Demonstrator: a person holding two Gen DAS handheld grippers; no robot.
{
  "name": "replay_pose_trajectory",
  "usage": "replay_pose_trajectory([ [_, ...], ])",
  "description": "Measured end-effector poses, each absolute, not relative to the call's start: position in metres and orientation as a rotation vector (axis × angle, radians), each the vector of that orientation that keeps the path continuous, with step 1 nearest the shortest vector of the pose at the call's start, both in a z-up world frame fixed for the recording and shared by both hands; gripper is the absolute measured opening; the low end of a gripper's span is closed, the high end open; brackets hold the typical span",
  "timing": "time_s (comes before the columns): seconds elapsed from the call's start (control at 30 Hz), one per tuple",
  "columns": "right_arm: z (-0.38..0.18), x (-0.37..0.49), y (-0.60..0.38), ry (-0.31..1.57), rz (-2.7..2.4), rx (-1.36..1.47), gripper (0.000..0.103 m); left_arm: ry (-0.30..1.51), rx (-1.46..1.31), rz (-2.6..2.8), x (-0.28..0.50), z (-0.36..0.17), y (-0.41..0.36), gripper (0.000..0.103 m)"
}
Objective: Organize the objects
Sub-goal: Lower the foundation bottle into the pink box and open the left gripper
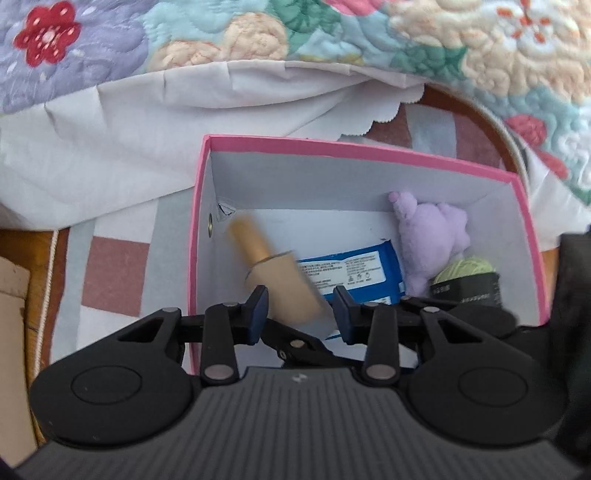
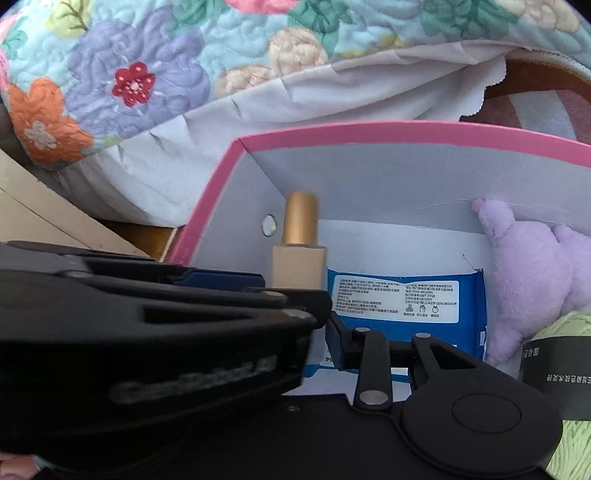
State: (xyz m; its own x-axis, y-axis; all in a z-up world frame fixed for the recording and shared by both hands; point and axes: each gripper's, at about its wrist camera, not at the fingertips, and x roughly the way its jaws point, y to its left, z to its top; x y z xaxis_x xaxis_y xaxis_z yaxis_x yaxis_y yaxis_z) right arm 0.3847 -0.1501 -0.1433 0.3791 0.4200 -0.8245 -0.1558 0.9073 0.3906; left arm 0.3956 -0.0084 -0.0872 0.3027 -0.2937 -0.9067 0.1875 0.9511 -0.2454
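Observation:
A pink box [image 1: 201, 206] with a white inside sits on the bed; it also shows in the right wrist view [image 2: 406, 129]. A beige bottle with a gold cap [image 1: 269, 266] hangs blurred between the fingertips of my left gripper [image 1: 300, 314], whose jaws stand wide, over the box; it also shows in the right wrist view [image 2: 300, 243]. The box holds a blue packet [image 1: 354, 273], a purple plush toy [image 1: 432, 240] and a green yarn ball with a black band [image 1: 467, 277]. My right gripper [image 2: 325, 332] sits just above the box with one finger [image 2: 336, 343] showing; the left gripper's body hides the other.
A floral quilt [image 1: 332, 33] and a white sheet [image 1: 110, 147] lie behind the box. A checked cloth [image 1: 114, 273] lies to its left. A cardboard piece [image 1: 11, 295] is at the far left.

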Motion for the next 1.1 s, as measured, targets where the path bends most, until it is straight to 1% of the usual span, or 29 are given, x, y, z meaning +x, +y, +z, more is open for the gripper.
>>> replay_pose_trajectory([
  [0.27, -0.153, 0.39, -0.143, 1.152, 0.33, 0.304, 0.041, 1.183, -0.179, -0.3, 0.393, -0.083, 0.007, 0.036],
  [0.33, -0.15, 0.391, -0.142, 1.141, 0.322, 0.314, 0.042, 1.171, -0.192, -0.298, 0.392, -0.081, 0.01, 0.036],
  [0.37, -0.148, 0.39, -0.143, 1.132, 0.341, 0.326, 0.046, 1.171, -0.202, -0.302, 0.39, -0.081, 0.011, 0.036],
  [0.4, -0.146, 0.39, -0.145, 1.133, 0.363, 0.337, 0.053, 1.169, -0.207, -0.306, 0.389, -0.079, 0.011, 0.036],
  [0.43, -0.143, 0.388, -0.147, 1.134, 0.381, 0.34, 0.053, 1.162, -0.201, -0.307, 0.386, -0.076, 0.011, 0.036],
  [0.53, -0.128, 0.37, -0.153, 1.102, 0.409, 0.286, 0.053, 1.156, -0.153, -0.284, 0.374, -0.065, 0.008, 0.04],
  [0.7, -0.094, 0.331, -0.162, 1.042, 0.433, 0.17, 0.053, 1.182, -0.201, -0.29, 0.348, -0.044, 0.015, 0.042],
  [0.77, -0.08, 0.315, -0.164, 1.021, 0.445, 0.121, 0.053, 1.172, -0.186, -0.299, 0.334, -0.032, 0.018, 0.05],
  [0.83, -0.064, 0.3, -0.167, 0.996, 0.449, 0.073, 0.053, 1.154, -0.153, -0.31, 0.321, -0.019, 0.017, 0.054],
  [1.1, -0.011, 0.257, -0.179, 0.95, 0.464, -0.005, 0.054, 1.127, -0.114, -0.317, 0.27, 0.031, 0.015, 0.056],
])
